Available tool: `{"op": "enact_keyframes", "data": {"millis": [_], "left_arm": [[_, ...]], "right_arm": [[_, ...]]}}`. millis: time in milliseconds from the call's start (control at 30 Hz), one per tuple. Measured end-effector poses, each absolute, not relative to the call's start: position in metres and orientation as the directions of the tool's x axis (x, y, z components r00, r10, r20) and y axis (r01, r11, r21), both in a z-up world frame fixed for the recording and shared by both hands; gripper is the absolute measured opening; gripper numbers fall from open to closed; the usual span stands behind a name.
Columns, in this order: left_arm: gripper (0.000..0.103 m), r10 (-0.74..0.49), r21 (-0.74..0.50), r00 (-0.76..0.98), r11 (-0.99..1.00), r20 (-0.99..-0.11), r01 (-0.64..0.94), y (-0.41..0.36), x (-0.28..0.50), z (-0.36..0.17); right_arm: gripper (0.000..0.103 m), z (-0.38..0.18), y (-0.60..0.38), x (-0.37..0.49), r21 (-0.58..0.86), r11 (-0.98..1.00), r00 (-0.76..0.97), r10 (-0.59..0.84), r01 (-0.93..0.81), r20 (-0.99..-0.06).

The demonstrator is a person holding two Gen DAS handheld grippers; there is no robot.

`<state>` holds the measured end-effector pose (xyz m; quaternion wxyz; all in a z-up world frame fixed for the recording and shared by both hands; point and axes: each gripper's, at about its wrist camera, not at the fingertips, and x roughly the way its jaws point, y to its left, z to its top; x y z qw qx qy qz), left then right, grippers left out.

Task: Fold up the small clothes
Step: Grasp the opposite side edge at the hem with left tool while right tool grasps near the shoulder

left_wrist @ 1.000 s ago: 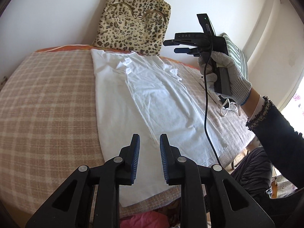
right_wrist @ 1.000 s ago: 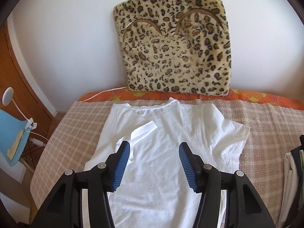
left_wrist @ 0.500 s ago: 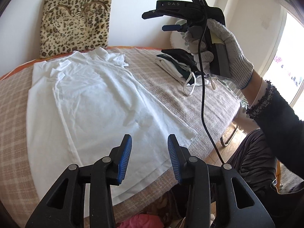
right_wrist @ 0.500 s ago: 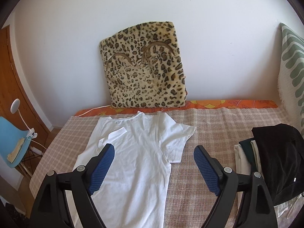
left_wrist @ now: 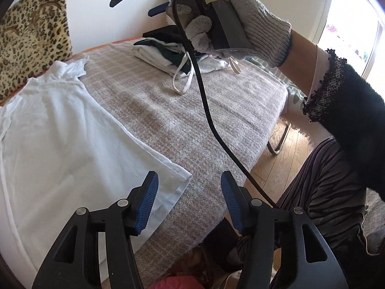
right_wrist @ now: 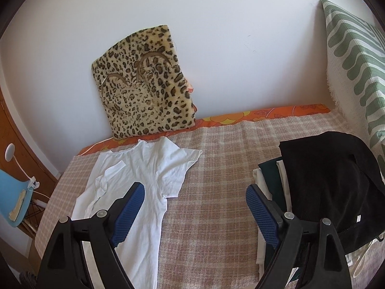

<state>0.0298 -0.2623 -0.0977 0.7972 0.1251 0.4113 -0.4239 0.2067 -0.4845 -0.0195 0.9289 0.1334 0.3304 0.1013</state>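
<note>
Blue-padded left gripper point(left_wrist: 189, 203): one, jaws opening, nothing between them, above shirt's hem corner.
Blue-padded right gripper point(right_wrist: 196, 213): one, jaws wide apart, empty.
White cotton T-shirt point(right_wrist: 134, 192): one, flat on checked beige blanket point(right_wrist: 216, 192).
Heap of dark and white clothes point(right_wrist: 324, 187): one, well apart from the shirt.
Leopard-print cushion point(right_wrist: 144, 82): one, against wall.

White shirt point(right_wrist: 134, 192); leopard cushion point(right_wrist: 144, 82); checked blanket point(right_wrist: 216, 180).

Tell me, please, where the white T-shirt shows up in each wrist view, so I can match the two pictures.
Left wrist view: the white T-shirt fills the left side, its hem corner near the bottom centre.
Right wrist view: the white T-shirt lies lower left, collar toward the wall.
Shared landmark: the leopard-print cushion against the wall beyond the collar.
</note>
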Motion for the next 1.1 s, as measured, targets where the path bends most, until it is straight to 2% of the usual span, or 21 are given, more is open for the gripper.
{"op": "enact_keyframes", "data": {"millis": [200, 233, 300, 433, 467, 567, 667, 800, 1100], "left_arm": [[0.053, -0.512, -0.124, 0.313, 0.651, -0.800, 0.749, -0.273, 0.043, -0.116], [0.050, -0.510, -0.121, 0.316, 0.653, -0.800, 0.748, -0.272, 0.044, -0.118], [0.042, -0.500, -0.088, 0.335, 0.648, -0.799, 0.757, -0.274, 0.044, -0.118], [0.009, -0.529, -0.116, 0.311, 0.626, -0.790, 0.771, -0.273, 0.053, -0.119], [0.006, -0.542, -0.139, 0.297, 0.623, -0.786, 0.769, -0.271, 0.057, -0.118], [0.005, -0.587, -0.248, 0.242, 0.629, -0.772, 0.737, -0.262, 0.070, -0.115], [0.005, -0.616, -0.289, 0.244, 0.635, -0.749, 0.717, -0.252, 0.072, -0.106], [0.005, -0.637, -0.315, 0.248, 0.636, -0.730, 0.705, -0.246, 0.073, -0.099], [0.005, -0.682, -0.384, 0.231, 0.622, -0.694, 0.683, -0.234, 0.081, -0.102]], "right_arm": [[0.088, -0.021, -0.490, 0.213, 0.332, 0.937, 0.758, 0.295, -0.109, -0.582], [0.088, -0.021, -0.491, 0.216, 0.336, 0.935, 0.757, 0.300, -0.113, -0.580], [0.088, -0.022, -0.491, 0.222, 0.345, 0.931, 0.753, 0.312, -0.120, -0.579], [0.088, -0.027, -0.486, 0.241, 0.357, 0.926, 0.738, 0.326, -0.123, -0.590], [0.088, -0.029, -0.484, 0.247, 0.364, 0.923, 0.734, 0.333, -0.126, -0.592], [0.088, -0.037, -0.475, 0.268, 0.372, 0.919, 0.712, 0.349, -0.132, -0.609], [0.087, -0.052, -0.468, 0.294, 0.387, 0.914, 0.689, 0.358, -0.121, -0.630], [0.071, -0.080, -0.464, 0.333, 0.434, 0.897, 0.656, 0.380, -0.087, -0.652], [0.055, -0.123, -0.453, 0.401, 0.447, 0.894, 0.591, 0.378, -0.034, -0.712]]}}
